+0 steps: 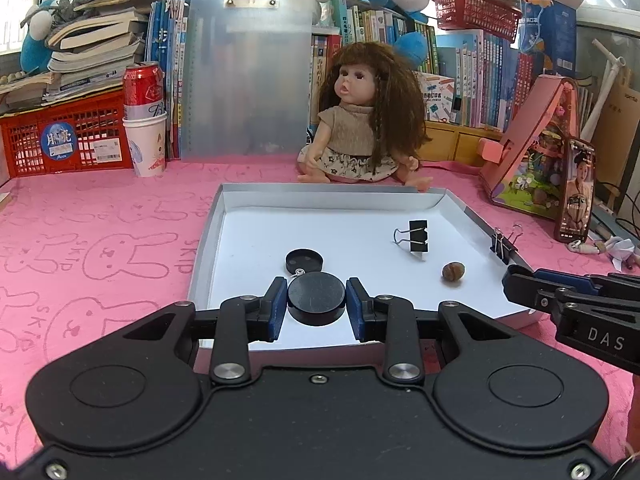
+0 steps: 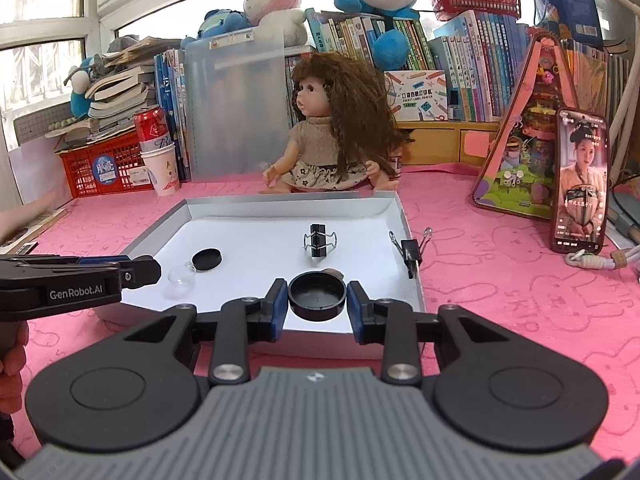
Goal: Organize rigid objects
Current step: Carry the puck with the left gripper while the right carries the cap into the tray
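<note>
- Black disc: clamped in the left gripper over the white tray, ready for placing.
- Black cap: open side up, clamped in the right gripper above the same tray.
</note>
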`<state>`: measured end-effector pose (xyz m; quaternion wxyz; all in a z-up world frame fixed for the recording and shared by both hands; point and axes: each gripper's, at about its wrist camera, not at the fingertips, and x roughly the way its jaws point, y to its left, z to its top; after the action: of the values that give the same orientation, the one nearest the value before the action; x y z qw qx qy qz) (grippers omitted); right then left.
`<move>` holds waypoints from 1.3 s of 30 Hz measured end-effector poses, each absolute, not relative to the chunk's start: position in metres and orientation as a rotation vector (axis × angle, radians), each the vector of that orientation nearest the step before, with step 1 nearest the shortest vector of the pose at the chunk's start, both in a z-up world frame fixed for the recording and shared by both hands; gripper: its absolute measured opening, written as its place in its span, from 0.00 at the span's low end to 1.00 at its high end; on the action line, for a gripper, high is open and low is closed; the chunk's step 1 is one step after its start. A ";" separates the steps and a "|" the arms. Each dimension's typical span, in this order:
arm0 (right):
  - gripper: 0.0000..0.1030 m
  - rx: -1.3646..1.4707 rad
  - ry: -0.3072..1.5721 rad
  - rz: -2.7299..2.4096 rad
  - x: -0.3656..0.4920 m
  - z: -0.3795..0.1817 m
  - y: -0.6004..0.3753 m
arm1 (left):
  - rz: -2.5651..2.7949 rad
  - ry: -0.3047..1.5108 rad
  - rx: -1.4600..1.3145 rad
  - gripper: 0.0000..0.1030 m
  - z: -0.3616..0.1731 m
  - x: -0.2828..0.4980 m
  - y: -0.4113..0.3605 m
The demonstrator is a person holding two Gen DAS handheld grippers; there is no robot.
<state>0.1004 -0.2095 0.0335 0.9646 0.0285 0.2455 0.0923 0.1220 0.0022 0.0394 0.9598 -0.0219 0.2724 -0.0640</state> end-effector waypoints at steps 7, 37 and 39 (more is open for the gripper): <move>0.35 0.096 0.537 0.186 0.113 0.024 -0.207 | -0.121 0.579 -0.057 0.29 0.029 0.132 -0.001; 0.36 0.175 0.621 0.182 0.178 0.000 -0.195 | -0.102 0.640 -0.078 0.29 0.004 0.197 -0.022; 0.36 0.175 0.617 0.178 0.178 0.000 -0.195 | -0.103 0.642 -0.078 0.29 0.003 0.197 -0.023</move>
<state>0.1785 -0.1953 -0.0001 0.9451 0.0860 0.3031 0.0873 0.1974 -0.0227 0.0034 0.9469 -0.0381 0.3153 -0.0507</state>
